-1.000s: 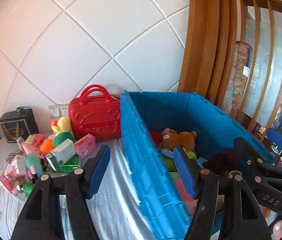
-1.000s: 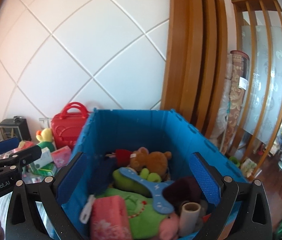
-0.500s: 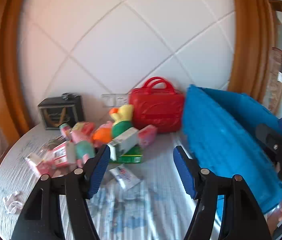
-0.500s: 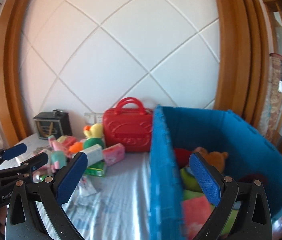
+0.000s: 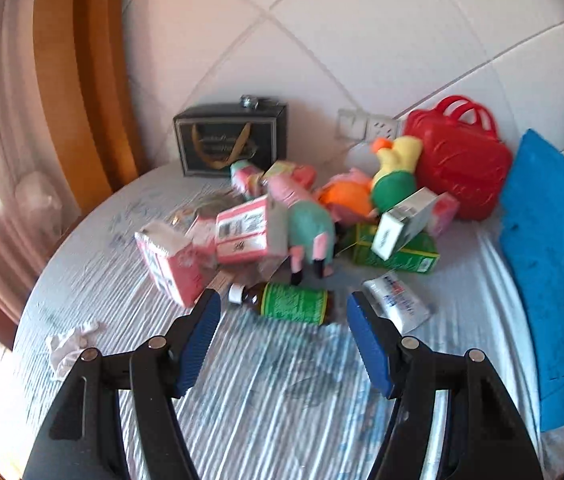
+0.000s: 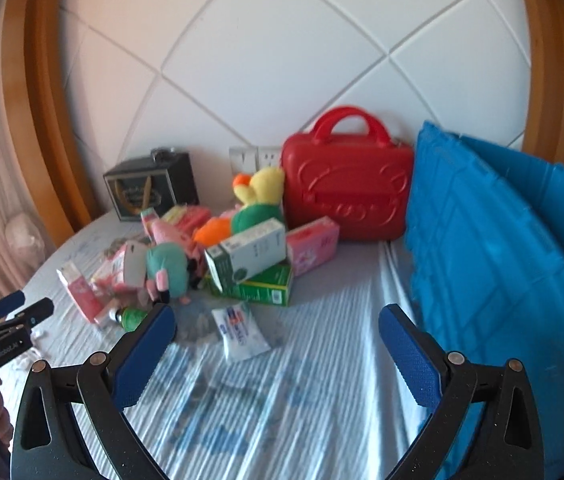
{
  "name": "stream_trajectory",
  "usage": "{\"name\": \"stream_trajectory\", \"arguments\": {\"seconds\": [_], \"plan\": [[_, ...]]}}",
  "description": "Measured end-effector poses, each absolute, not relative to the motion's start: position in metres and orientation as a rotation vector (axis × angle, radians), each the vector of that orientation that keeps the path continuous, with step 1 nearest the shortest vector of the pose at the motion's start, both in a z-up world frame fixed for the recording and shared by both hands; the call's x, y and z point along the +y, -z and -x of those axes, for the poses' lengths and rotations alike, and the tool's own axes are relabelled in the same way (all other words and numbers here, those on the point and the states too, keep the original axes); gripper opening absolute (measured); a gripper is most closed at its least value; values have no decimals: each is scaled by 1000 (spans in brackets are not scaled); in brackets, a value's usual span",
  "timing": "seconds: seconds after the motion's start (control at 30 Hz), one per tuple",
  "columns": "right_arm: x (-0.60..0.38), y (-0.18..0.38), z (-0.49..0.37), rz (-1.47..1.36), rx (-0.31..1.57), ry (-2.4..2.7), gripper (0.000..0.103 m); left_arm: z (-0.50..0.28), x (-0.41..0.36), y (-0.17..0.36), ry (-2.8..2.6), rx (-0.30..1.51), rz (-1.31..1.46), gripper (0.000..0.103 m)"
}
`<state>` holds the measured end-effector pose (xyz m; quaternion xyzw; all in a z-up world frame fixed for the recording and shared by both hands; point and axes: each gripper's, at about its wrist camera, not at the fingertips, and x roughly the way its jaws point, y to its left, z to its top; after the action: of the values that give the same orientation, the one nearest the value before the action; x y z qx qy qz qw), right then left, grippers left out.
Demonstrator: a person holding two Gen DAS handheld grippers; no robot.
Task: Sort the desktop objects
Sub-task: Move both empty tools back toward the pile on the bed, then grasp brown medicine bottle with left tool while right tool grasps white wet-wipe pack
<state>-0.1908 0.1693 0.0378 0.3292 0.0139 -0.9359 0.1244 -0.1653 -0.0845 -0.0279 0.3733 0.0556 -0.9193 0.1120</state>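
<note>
While hovering over the striped cloth:
Left gripper (image 5: pixel 280 330): spread wide, empty, just short of brown bottle (image 5: pixel 282 303).
Right gripper (image 6: pixel 276 344): wide, empty.
Bottle: lying flat, green label.

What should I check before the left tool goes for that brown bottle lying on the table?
1. Left tool open and empty: ok, blue pads spread wide.
2. Brown bottle reachable: ok, it lies on its side just ahead, between the pads' line.
3. Clearance around the bottle: not ok, the pink box and the plush pig crowd it from behind.
4. White tube out of the way: cannot tell, it lies near the right pad.
5. Right tool clear: ok, open, empty, over bare cloth.
6. Blue bin accessible: ok, at the right.
</note>
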Motion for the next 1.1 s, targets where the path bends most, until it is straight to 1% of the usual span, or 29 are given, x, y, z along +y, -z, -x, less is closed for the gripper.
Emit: {"name": "stream_trajectory", "arguments": {"seconds": [0.2,0.4,0.6,0.7,0.77,0.87,1.1], "plan": [[151,13,234,-1127,148,2675,103,201,-101,73,2618,203,-1228,65],[133,62,274,-1264,192,2587,103,246,-97,120,2571,251,-1388,65],[115,103,304,-1361,265,2507,103,296,-77,159,2564,232,-1507,65],[110,123,321,-1407,276,2483,103,316,-67,179,2538,180,-1546,65],[107,135,330,-1433,271,2462,103,318,-66,182,2526,101,-1519,65],[99,154,343,-1472,271,2420,103,310,-85,192,2480,179,-1571,65],[84,179,345,-1530,272,2354,103,256,-154,216,2286,219,-1592,65]]}}
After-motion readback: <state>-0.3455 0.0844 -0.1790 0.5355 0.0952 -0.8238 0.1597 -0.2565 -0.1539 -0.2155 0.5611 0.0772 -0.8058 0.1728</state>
